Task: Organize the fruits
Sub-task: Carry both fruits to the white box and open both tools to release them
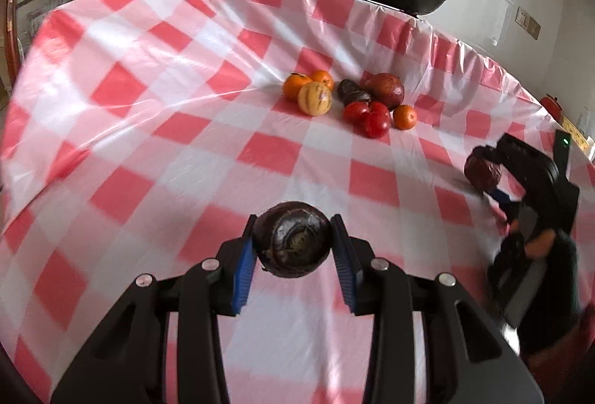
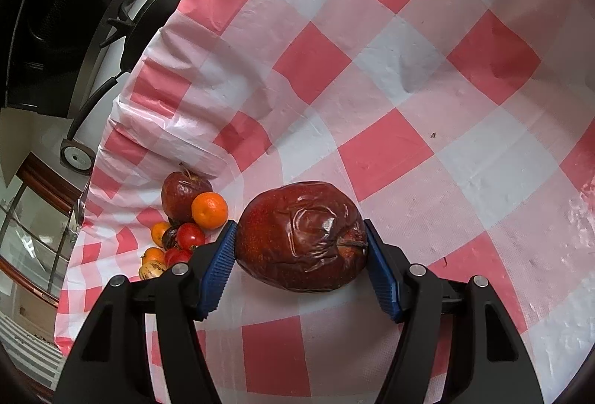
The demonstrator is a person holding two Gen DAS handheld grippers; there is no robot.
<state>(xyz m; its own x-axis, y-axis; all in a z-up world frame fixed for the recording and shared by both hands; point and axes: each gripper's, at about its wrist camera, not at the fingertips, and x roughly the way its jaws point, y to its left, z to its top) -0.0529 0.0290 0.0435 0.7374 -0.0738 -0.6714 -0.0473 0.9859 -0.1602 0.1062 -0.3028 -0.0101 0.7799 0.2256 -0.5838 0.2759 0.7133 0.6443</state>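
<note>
The left gripper (image 1: 293, 244) clamps a small dark fruit (image 1: 292, 240) above the cloth (image 1: 148, 143); the right gripper (image 2: 300, 244) grips a wrinkled apple (image 2: 301, 236) low over it. Both look soft, bruisable, best pinched across the middle. Each gripper tilts downward, away from the pile (image 1: 349, 99).

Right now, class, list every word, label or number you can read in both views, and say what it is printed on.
None can be read.
Yellow sign at the right edge beyond the red-and-white checked plastic tablecloth: markings too blurred.
Fruit: no stickers visible.
</note>
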